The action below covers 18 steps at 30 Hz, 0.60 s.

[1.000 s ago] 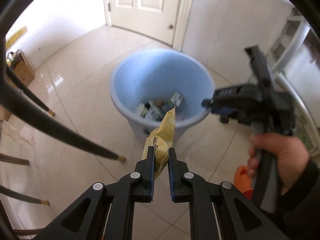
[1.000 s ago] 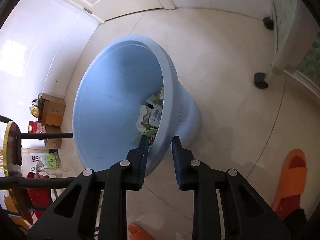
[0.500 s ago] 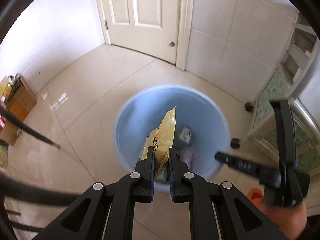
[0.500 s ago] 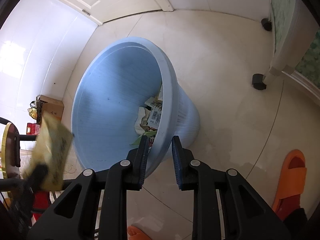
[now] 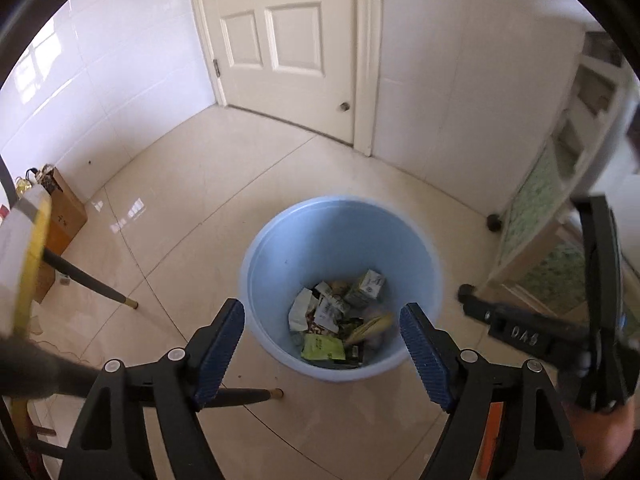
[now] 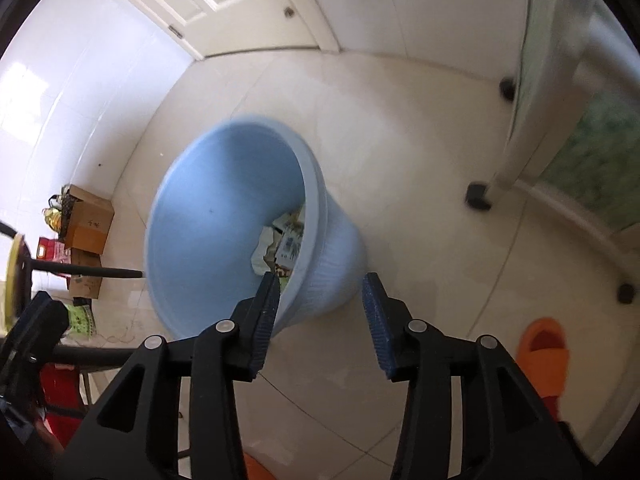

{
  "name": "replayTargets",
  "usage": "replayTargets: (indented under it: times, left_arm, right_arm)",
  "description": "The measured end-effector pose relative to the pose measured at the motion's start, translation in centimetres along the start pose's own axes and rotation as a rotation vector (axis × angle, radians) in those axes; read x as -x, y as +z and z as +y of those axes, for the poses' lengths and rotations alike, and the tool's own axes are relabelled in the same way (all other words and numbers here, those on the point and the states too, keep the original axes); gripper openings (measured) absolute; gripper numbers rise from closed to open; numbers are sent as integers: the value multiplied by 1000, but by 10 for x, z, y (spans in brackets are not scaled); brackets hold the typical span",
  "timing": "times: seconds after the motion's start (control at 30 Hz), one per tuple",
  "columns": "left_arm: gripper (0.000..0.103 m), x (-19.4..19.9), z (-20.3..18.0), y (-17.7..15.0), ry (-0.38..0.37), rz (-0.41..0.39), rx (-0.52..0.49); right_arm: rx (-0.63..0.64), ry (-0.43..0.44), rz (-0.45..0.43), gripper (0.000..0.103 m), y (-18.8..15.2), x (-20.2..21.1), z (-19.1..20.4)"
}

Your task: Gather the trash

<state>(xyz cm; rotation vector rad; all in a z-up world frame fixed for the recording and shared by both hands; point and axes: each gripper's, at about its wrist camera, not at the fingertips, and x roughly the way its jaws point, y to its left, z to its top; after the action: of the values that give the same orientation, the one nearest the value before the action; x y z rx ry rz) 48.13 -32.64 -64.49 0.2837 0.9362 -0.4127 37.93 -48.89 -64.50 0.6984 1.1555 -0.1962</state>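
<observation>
Now my left gripper (image 5: 322, 344) hangs over the round pale-blue plastic bin (image 5: 256, 280), fingers spread wide, empty; a yellow crinkled wrapper (image 5: 370, 326) lies inside among cartons. Right gripper (image 6: 320, 316) also parted, empty, near the bin's right wall.

1. Glossy cream tiled floor (image 5: 192, 216) w/ thin dark grout lines.
2. Round light-blue plastic trash bucket (image 5: 280, 264) stands upright on it, mid-room.
3. Brown cardboard box (image 5: 66, 216) sits by left wall.
4. Orange rubber slipper (image 6: 542, 350) lies on tiles, well apart from bucket.
5. Black chair legs w/ gold tips (image 5: 100, 292) rest on floor.
</observation>
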Motion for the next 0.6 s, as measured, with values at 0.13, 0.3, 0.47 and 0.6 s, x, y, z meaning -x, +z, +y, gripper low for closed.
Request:
replayTargets:
  times: [0.13, 0.3, 0.47, 0.6]
  left_arm:
    - [77, 52, -5, -4, 17, -66, -36]
    - [85, 131, -5, -16, 15, -163, -40]
    - [89, 208, -13, -33, 22, -213, -53]
    - [94, 274, -12, -43, 15, -233, -52]
  right_arm:
    - [114, 8, -51, 48, 6, 52, 18]
    - [277, 15, -112, 65, 5, 125, 48]
    - [384, 20, -156, 79, -7, 194, 73]
    - [420, 2, -206, 87, -19, 244, 90]
